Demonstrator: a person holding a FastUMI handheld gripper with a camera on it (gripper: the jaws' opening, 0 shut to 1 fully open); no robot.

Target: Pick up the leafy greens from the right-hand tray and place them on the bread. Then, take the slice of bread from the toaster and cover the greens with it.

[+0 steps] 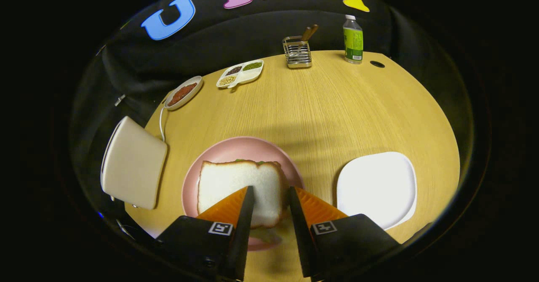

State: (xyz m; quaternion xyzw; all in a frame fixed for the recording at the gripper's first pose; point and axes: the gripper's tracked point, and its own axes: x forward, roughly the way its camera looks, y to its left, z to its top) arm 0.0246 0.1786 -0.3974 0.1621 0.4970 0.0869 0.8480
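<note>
The wooden surface (320, 105) is the largest thing here and carries everything else. At its left edge stands the pale toaster (134, 168), with a white cable going from it toward the back. In front of the gripper sits the pink plate (236, 147), and to its right, a little apart, lies the white tray (377, 187), which now holds no greens.

On the pink plate lies the top slice of bread (236, 185), flat and nearly square to the plate. A thin line of leafy greens (257, 162) shows at its far edge, and a pale green part also under its near edge, so I judge the greens are already covered and the task is almost complete.

The gripper (271, 191) is just above the near part of this slice. Its fingers are spread with a gap between them, and the bread shows through this gap; I think they press on nothing, so the slice rests by its own weight.

At the back of the surface, well apart, are a divided dish with beans (241, 73), a small oval dish (183, 92), a wire holder (297, 54) and a bottle (353, 40). They seem not needed for this task.
</note>
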